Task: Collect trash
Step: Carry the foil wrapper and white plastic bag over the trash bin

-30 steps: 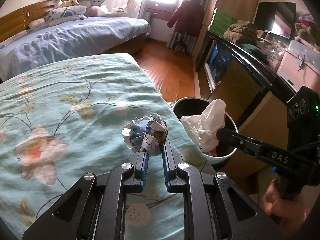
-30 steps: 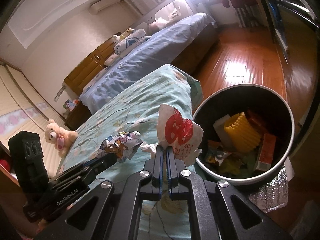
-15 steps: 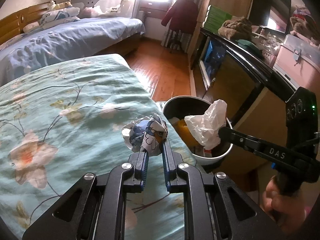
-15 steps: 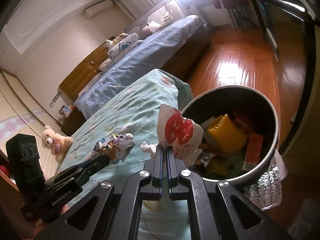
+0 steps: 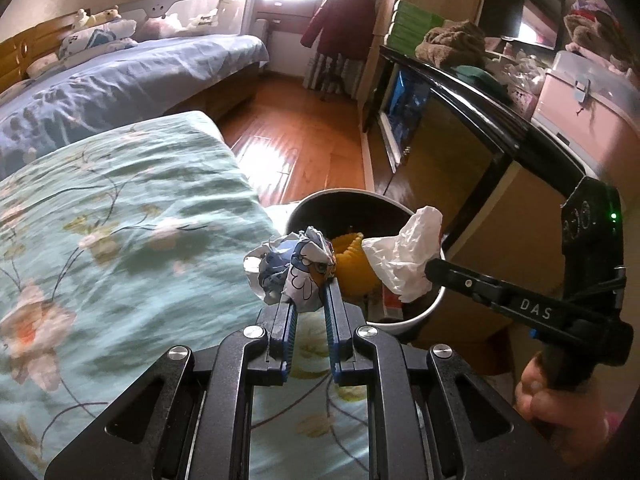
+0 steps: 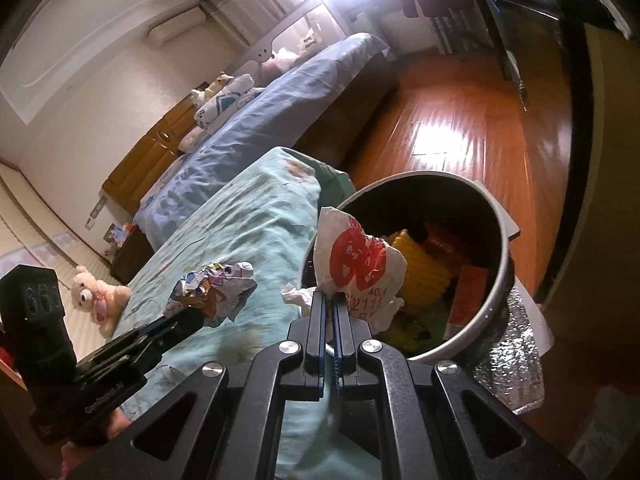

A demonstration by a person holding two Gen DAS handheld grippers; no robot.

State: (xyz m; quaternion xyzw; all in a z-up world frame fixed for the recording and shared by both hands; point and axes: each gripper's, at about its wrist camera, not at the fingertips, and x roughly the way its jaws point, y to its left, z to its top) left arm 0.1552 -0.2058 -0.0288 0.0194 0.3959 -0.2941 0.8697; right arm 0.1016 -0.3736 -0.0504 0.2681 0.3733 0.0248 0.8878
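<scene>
We judge both wads light, soft and crushable: our left tongs (image 5: pixel 310 298) clench the cartoon-printed paper ball (image 5: pixel 290 270) and our right tongs (image 6: pixel 329 300) the red-printed wrapper (image 6: pixel 354 258), each pinched at its lower folds, over the bed's edge (image 5: pixel 256 216) beside the trash bin (image 6: pixel 502 240).

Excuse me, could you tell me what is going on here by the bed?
A person is collecting trash with a handheld gripper in each hand. The left gripper is shut on a crumpled cartoon-print wrapper, above the edge of the floral bed. The right gripper is shut on a white paper with a red print, over the rim of the bin. The bin already holds other trash. Neither piece has been dropped yet.
</scene>
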